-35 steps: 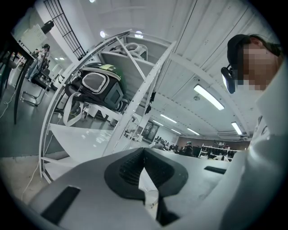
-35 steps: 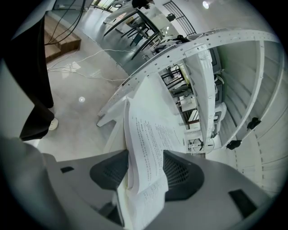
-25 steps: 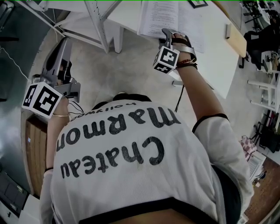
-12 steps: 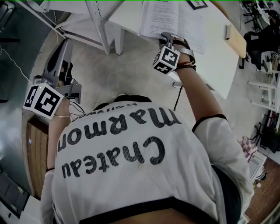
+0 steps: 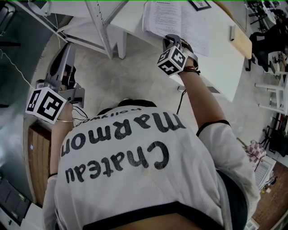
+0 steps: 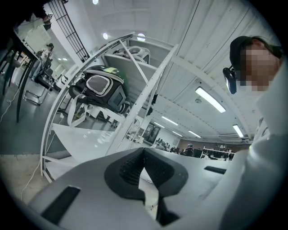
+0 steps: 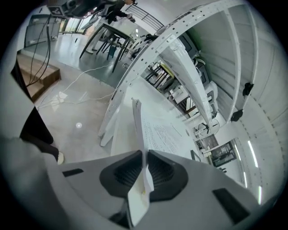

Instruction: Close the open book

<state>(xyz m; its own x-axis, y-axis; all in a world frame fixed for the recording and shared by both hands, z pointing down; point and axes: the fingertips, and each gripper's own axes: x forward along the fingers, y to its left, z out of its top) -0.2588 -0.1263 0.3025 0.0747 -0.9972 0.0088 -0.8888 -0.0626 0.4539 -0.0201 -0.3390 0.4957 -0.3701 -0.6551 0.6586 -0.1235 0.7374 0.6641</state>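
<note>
The open book (image 5: 180,20) lies on the white table (image 5: 225,63) at the top of the head view, printed pages up. My right gripper (image 5: 173,41) sits at the book's near edge, and its jaws have just been closing. In the right gripper view a thin stack of pages (image 7: 139,130) stands on edge between the pads, and the right gripper (image 7: 145,168) is shut on it. The printed page (image 7: 164,134) lies flat beyond. My left gripper (image 5: 67,47) hangs over the floor at the left, far from the book. Its pads meet at the tip of the left gripper (image 6: 144,155), with nothing between them.
A white metal frame (image 5: 101,22) stands left of the table. A wooden board (image 5: 243,42) and a small framed picture (image 5: 200,4) lie on the table past the book. A wooden box (image 5: 36,157) sits low at the left. A shelf holds a black bag (image 6: 101,90).
The right gripper has rolled at the book's near edge, its marker cube turning. The book's left side has lifted a little. The left gripper has stayed in place.
</note>
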